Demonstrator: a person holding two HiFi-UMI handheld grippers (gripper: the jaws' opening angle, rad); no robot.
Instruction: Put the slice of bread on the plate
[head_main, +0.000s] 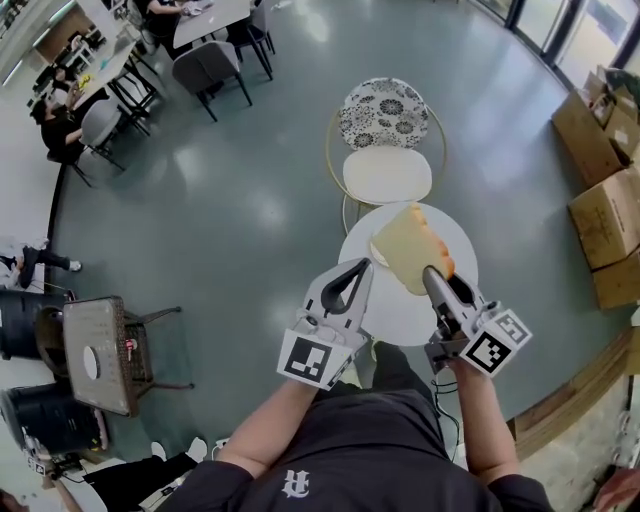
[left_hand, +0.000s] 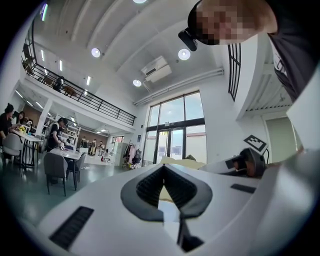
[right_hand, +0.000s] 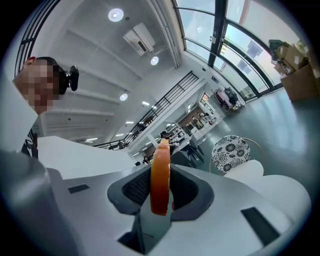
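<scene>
R gripper (head_main: 434, 272) fingers pinched the bread slice (head_main: 405, 250) by its crust edge, upright above the round white counter (head_main: 397, 312). L gripper (head_main: 358, 268) fingers were pressed together, empty. Bread looked light, soft and crushable, so grip the crust gently. Couldn't make out a plate.

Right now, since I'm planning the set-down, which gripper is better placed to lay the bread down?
Right. The right gripper grips the bread slice over the round white table. The left gripper beside it is shut with nothing between its jaws.
</scene>
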